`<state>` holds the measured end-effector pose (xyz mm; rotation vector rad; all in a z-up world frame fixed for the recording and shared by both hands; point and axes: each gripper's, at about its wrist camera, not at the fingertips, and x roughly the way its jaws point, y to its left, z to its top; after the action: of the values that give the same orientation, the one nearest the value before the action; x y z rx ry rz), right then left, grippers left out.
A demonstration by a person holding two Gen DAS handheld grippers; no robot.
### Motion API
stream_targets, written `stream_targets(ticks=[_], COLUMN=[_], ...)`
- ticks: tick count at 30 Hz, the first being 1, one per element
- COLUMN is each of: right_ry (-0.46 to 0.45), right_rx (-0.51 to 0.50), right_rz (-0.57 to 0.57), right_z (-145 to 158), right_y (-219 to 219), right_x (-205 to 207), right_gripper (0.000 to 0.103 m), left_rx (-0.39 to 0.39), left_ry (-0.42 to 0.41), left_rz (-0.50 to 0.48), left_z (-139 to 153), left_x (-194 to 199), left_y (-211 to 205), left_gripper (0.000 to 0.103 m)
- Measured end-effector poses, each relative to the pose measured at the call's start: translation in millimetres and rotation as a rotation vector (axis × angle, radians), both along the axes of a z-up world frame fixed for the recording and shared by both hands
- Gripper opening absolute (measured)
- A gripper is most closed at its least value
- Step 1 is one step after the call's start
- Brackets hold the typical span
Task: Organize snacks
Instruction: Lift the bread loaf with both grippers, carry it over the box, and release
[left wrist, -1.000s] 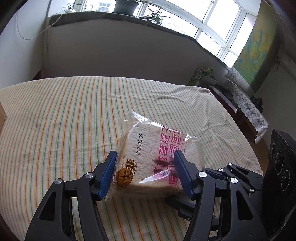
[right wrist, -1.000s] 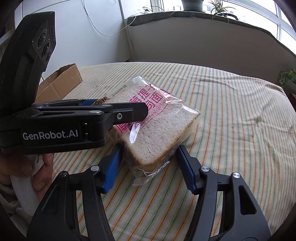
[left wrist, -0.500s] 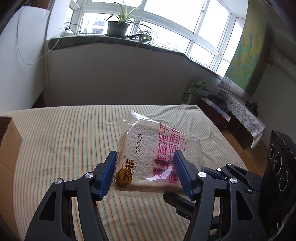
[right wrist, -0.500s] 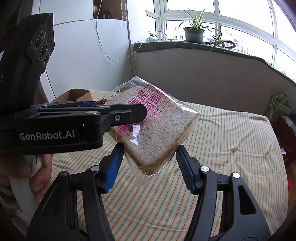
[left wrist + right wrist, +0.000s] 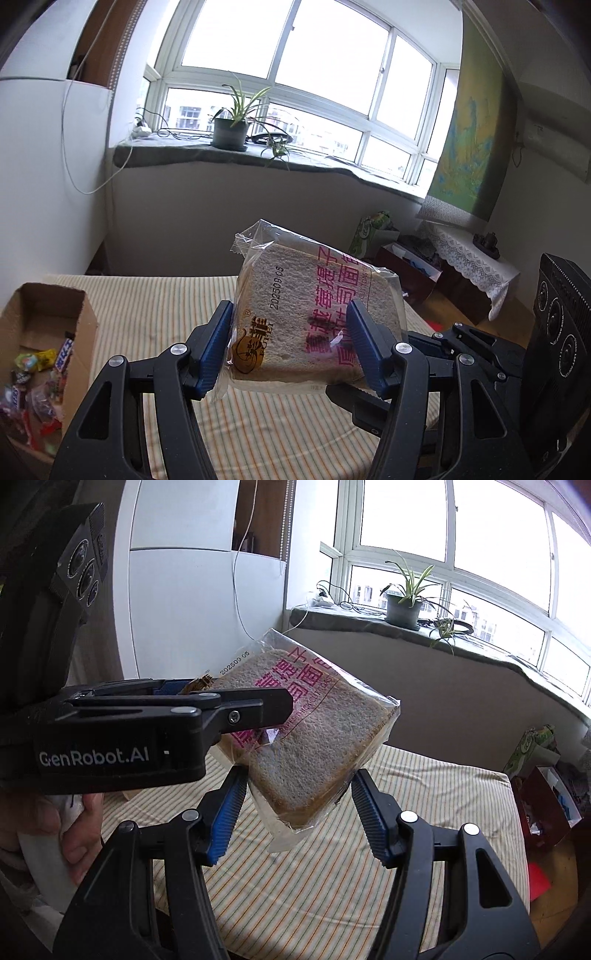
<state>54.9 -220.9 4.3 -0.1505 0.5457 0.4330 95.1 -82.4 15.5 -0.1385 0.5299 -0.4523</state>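
A clear packet of sliced bread (image 5: 295,314) with pink print is held in the air above the striped bed. My left gripper (image 5: 291,350) is shut on the packet's near end, its blue pads pressing both sides. In the right wrist view the packet (image 5: 306,738) hangs tilted from the left gripper's black fingers (image 5: 229,710). My right gripper (image 5: 295,816) sits just below the packet's lower corner, jaws wide apart, gripping nothing. A cardboard box (image 5: 79,314) with several wrapped sweets inside stands at the left.
The striped bedspread (image 5: 155,317) lies below. A window sill with a potted plant (image 5: 231,129) runs along the back wall. A side table with a lace cloth (image 5: 469,258) and bags stands to the right of the bed.
The left gripper has lifted the bread packet well up off the bed. The right gripper rose with it, still open beneath. The box with sweets has come into the left wrist view.
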Motion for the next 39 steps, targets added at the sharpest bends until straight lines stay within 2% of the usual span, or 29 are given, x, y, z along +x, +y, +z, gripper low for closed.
stream_targets(ticks=[5, 10, 19, 24, 31, 39], right_ry=[0.003, 0.020, 0.039, 0.018, -0.010, 0.056], right_rx=[-0.039, -0.069, -0.072, -0.061, -0.050, -0.067], right_rz=[0.037, 0.108, 0.300, 0.388, 0.430, 0.445], right_z=[3.5, -0.3, -7.2, -1.2, 9.2, -15.2], right_y=[31.2, 81.2, 194.5, 237.6, 261.3, 264.9], right_x=[-1.7, 5.0, 21.8, 18.7, 18.6, 33.4], right_gripper=[0.062, 0.062, 0.062, 0.062, 0.062, 0.062], left_rx=[-0.035, -0.066, -0.079, -0.068, -0.037, -0.037], left_ry=[-0.006, 0.005, 0.024, 0.019, -0.030, 0.000], left_rz=[0.027, 0.084, 0.270, 0.372, 0.431, 0.441], left_z=[-0.6, -6.4, -20.6, -18.3, -1.8, -15.6], left_x=[-7.7, -14.8, -26.1, -38.4, -43.6, -29.0], left_y=[23.5, 61.9, 161.2, 212.2, 242.7, 246.5], left_gripper=[0.062, 0.062, 0.062, 0.062, 0.062, 0.062])
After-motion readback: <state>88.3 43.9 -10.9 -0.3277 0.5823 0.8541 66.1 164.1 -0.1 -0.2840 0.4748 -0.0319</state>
